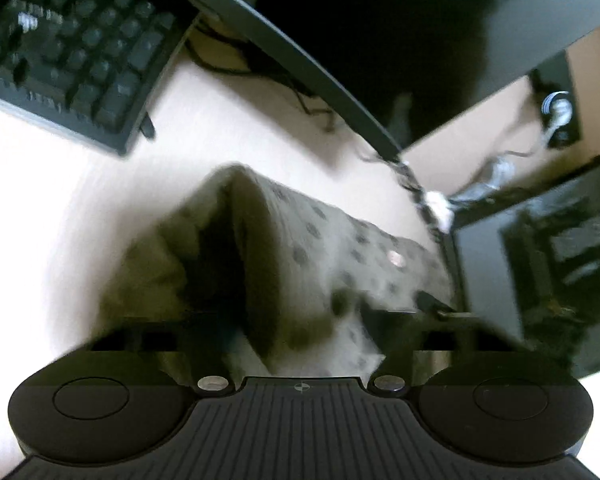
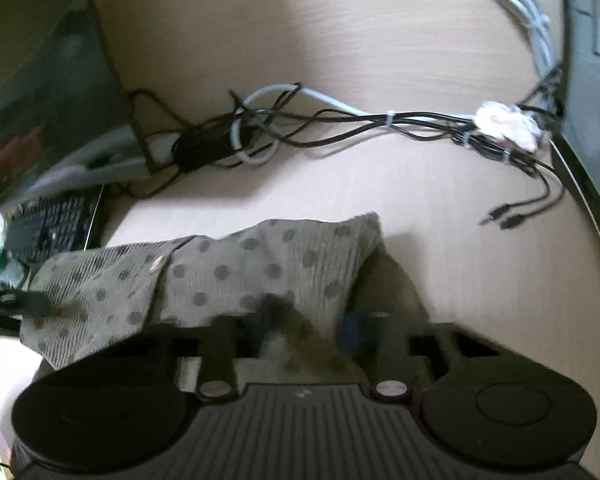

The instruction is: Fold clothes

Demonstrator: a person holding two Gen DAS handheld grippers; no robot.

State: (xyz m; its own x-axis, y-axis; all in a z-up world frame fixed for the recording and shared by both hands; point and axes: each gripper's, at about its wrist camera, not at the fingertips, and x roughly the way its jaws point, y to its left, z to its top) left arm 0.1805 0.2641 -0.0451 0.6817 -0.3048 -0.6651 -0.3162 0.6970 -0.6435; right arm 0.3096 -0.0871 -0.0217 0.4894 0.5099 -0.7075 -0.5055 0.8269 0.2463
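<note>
1. Left gripper (image 1: 300, 312) and right gripper (image 2: 304, 328) both buried in the spotted cloth (image 2: 260, 268); whether clamped, cannot tell through blur.
2. Hemmed in by keyboard (image 1: 68, 48), cable tangle (image 2: 236, 136) and dark case (image 1: 540, 264).
3. Bare desk (image 2: 480, 280) open rightward.
4. Stretched lengthwise between the grippers, lifted off the desk.

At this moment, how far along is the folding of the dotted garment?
Partly done, it seems. The grey dotted garment is already bunched into a narrow band on the desk, one layer overlapping another. Both the left gripper and the right gripper sit in the cloth, though blur hides whether they pinch it. Still left: flattening it into a neat stack; its edges are raised and uneven.
</note>
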